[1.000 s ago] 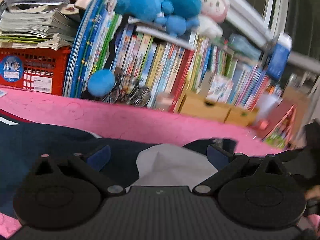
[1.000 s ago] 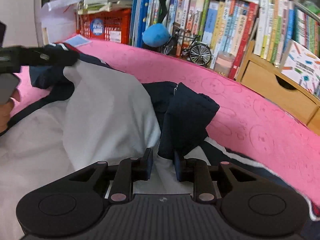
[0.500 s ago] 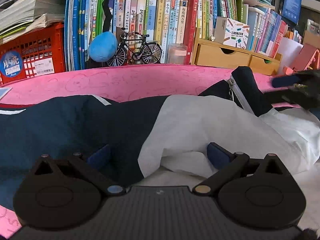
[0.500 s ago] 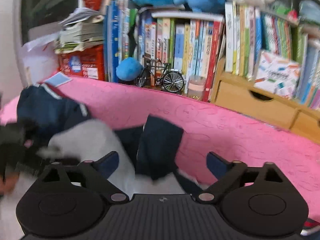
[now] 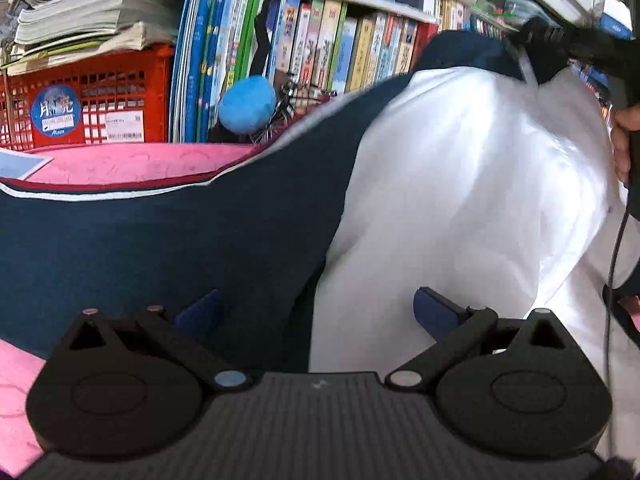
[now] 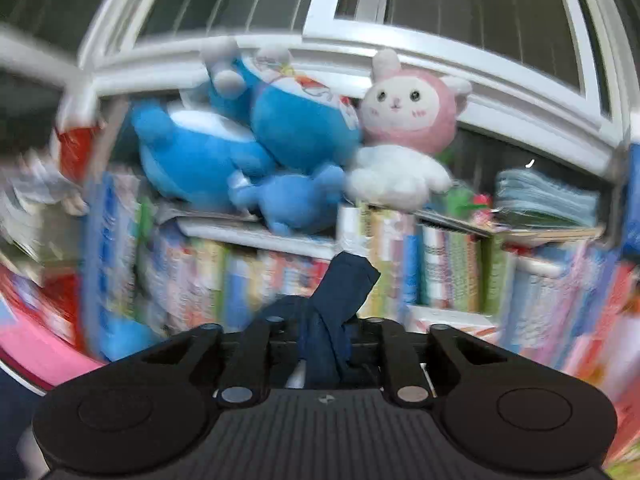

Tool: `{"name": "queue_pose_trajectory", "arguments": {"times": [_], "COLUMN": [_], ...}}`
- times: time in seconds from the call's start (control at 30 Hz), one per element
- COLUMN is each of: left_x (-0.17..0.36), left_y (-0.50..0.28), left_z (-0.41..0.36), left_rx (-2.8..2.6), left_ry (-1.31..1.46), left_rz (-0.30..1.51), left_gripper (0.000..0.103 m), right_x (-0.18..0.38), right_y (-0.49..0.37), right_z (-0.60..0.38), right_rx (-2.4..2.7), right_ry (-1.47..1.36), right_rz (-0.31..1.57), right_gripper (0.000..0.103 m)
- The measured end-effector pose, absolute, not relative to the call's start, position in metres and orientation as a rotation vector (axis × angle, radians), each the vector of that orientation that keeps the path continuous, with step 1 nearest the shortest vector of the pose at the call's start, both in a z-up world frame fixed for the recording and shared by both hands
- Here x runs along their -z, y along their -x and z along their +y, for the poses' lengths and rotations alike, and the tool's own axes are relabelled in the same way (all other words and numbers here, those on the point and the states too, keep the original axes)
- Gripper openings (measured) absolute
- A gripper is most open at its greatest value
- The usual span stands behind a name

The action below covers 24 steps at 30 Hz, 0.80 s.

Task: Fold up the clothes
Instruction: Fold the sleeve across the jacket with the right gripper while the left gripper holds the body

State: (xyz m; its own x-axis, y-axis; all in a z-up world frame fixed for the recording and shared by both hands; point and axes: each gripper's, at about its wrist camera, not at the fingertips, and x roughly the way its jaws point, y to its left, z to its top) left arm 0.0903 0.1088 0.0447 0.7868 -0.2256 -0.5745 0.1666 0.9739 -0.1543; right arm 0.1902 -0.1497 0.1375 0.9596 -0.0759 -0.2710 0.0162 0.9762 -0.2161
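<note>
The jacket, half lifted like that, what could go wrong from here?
1. The right tongs pinch only a small navy fold of the jacket; it may slip out.
2. The left tongs stand open, so nothing anchors the low side.
3. The raised cloth hangs near the toy bicycle and could snag it.

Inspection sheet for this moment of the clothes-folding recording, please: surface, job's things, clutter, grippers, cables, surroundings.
Surface: pink mat, bare at the back, a blue card lying on it.
Job's things: navy jacket with white lining, one end lifted.
Clutter: blue ball and a toy bicycle at the mat's far edge.
Grippers: left gripper open over the jacket; right gripper has just been closing and is shut on navy cloth.
Cables: thin black cable hanging at the right.
Surroundings: bookshelf, red crate under paper stacks, blue plush toys, pink rabbit plush, window frame.
</note>
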Motion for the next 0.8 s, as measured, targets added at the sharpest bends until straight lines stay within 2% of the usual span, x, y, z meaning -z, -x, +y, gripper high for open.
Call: {"name": "queue_pose_trajectory", "arguments": {"times": [0.03,0.1,0.13,0.2,0.23,0.4,0.47,0.53,0.67,0.8], "left_x": [-0.044,-0.043,-0.043,-0.044,-0.045,-0.059,-0.062,-0.062,-0.064,-0.072], "left_y": [-0.091,-0.092,-0.093,-0.092,-0.091,-0.079,-0.072,-0.066,-0.054,-0.055], "left_z": [0.108,0.109,0.109,0.112,0.114,0.147,0.172,0.197,0.242,0.288], "left_rx": [0.205,0.203,0.203,0.2,0.199,0.117,0.021,-0.093,-0.332,-0.509], "left_ry": [0.091,0.096,0.101,0.115,0.126,0.257,0.328,0.379,0.327,0.273], "left_rz": [0.641,0.65,0.652,0.648,0.642,0.537,0.517,0.526,0.544,0.469], "left_gripper": [0.103,0.103,0.103,0.103,0.103,0.103,0.103,0.103,0.103,0.103], "right_x": [-0.127,-0.106,-0.1,-0.097,-0.098,-0.11,-0.11,-0.107,-0.094,-0.081], "right_y": [-0.207,-0.232,-0.232,-0.221,-0.212,-0.145,-0.11,-0.08,-0.039,-0.018], "right_z": [-0.158,-0.178,-0.189,-0.203,-0.205,-0.201,-0.206,-0.216,-0.235,-0.25], "right_rx": [0.063,0.1,0.117,0.129,0.119,0.002,-0.036,-0.064,-0.046,-0.005], "right_ry": [0.202,0.136,0.058,-0.046,-0.066,-0.045,-0.034,-0.045,0.009,0.007], "right_rz": [0.423,0.654,0.686,0.669,0.653,0.568,0.555,0.562,0.574,0.552], "right_gripper": [0.034,0.035,0.038,0.053,0.064,0.068,0.076,0.077,0.077,0.082]}}
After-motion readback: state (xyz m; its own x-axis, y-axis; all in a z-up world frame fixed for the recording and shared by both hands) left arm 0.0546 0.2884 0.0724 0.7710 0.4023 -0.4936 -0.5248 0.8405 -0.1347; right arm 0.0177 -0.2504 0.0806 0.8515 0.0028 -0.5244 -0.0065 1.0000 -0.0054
